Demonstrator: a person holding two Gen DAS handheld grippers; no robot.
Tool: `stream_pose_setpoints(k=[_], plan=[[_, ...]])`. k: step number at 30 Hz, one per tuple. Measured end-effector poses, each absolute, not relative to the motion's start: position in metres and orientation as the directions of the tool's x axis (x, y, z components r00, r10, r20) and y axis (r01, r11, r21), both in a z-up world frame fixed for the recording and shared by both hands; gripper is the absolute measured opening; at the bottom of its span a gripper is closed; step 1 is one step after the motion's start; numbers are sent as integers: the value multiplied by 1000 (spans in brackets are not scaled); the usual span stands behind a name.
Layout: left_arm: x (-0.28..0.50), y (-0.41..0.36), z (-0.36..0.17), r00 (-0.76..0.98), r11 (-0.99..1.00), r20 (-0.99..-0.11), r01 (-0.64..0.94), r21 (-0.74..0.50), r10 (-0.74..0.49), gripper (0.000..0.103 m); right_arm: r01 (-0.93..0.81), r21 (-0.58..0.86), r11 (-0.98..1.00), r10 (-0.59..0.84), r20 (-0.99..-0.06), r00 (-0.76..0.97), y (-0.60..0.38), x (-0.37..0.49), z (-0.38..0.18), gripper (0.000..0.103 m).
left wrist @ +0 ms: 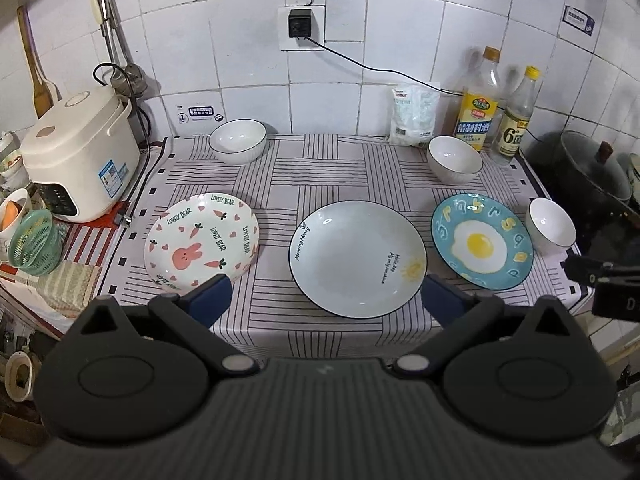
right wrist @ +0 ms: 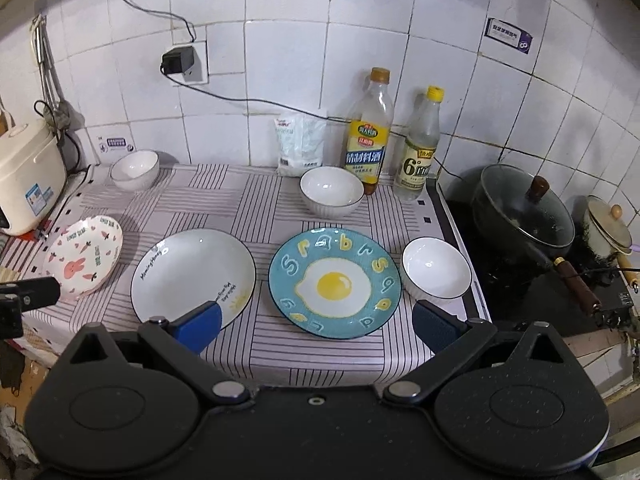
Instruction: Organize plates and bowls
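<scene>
Three plates lie in a row on the striped cloth: a pink rabbit plate [left wrist: 202,238] [right wrist: 84,258] at the left, a large white plate [left wrist: 356,258] [right wrist: 192,274] in the middle, and a blue fried-egg plate [left wrist: 482,242] [right wrist: 334,284] at the right. Three white bowls stand apart: back left [left wrist: 238,140] [right wrist: 135,169], back right [left wrist: 455,158] [right wrist: 332,191], and far right [left wrist: 550,222] [right wrist: 436,274]. My left gripper [left wrist: 326,300] is open and empty before the white plate. My right gripper [right wrist: 318,326] is open and empty before the egg plate.
A white rice cooker [left wrist: 78,156] stands at the left with a green basket [left wrist: 34,242] before it. Two bottles [right wrist: 368,132] [right wrist: 418,146] and a white bag [right wrist: 300,144] line the tiled back wall. A dark lidded pot [right wrist: 522,208] sits on the stove at the right.
</scene>
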State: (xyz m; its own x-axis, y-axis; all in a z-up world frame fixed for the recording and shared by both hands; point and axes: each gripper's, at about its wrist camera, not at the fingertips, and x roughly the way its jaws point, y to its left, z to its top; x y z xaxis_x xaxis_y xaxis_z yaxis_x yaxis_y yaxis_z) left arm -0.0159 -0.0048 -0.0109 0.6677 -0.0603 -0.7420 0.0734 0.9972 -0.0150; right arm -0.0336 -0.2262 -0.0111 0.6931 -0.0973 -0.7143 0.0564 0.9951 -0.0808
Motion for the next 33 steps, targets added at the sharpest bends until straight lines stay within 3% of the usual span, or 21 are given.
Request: stream_pose_setpoints(k=[33], plan=[[-22, -6, -17, 641, 996, -764, 80, -35, -78, 102, 44, -90, 995, -95, -720, 687, -222, -34, -22, 103]])
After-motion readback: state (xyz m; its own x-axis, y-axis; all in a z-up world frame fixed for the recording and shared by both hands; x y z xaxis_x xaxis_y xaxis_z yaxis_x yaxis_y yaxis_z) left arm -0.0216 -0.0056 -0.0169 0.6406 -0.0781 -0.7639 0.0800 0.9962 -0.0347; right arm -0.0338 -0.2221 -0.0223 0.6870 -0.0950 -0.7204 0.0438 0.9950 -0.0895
